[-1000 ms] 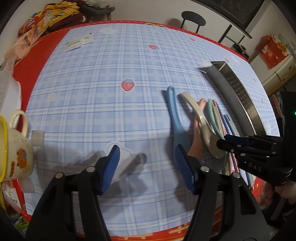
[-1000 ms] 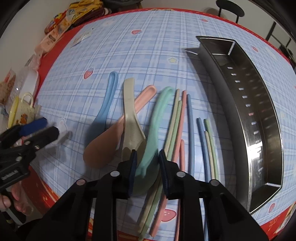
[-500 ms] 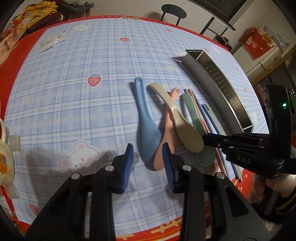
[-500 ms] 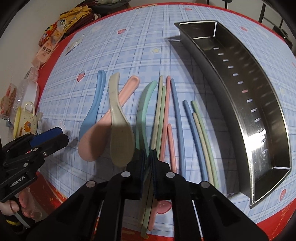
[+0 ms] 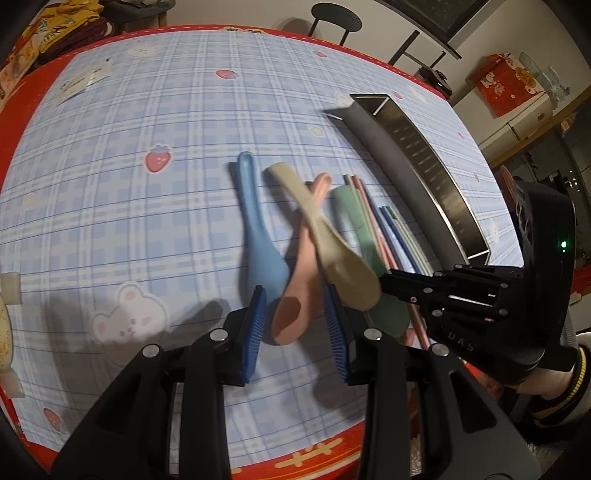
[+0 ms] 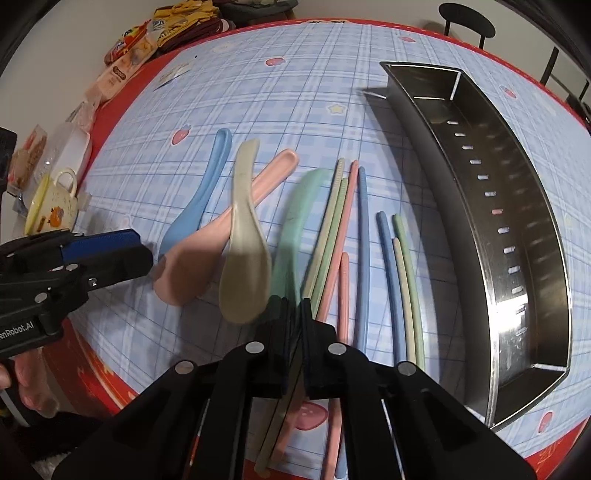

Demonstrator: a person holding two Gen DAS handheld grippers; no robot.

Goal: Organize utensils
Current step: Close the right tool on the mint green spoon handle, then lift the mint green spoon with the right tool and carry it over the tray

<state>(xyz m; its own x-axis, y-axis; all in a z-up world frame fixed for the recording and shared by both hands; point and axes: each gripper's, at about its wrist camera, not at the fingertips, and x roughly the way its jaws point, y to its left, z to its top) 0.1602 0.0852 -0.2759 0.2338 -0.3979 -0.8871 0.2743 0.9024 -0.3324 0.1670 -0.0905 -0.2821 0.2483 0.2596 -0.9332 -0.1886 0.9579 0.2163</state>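
Through the left wrist camera we saw the counter (image 5: 155,110) covered in a blue plaid cloth printed with strawberries and a rabbit, edged in red. Beyond it stood a dark stool (image 5: 334,16) and a red box (image 5: 508,86) on a pale cabinet. A long steel tray (image 5: 421,173) with a slotted wall lay to the right. The plastic spoons lay fanned near the counter's front: a blue spoon (image 5: 258,240), a pink spoon (image 5: 299,284) and a beige spoon (image 5: 332,251) crossing over the pink one. Our left gripper (image 5: 295,325) had its ribbed blue fingers apart on either side of the pink spoon's bowl; we could not tell whether the pads touched it. Our right gripper (image 5: 391,284) reached in from the right beside the beige spoon's bowl.

Through the right wrist camera the same cloth showed, with snack packets (image 6: 125,70) and a yellow-rimmed mug (image 6: 51,206) at the left edge. The tray's (image 6: 517,221) smooth steel reflected light. A green spoon (image 6: 295,218) lay right of the beige spoon (image 6: 243,251), and slim, matte chopsticks (image 6: 364,240) in green, pink, blue and beige lay between the spoons and the tray. Our right gripper (image 6: 294,317) had its fingers together, clamped on the green spoon's bowl edge, near the counter's front.
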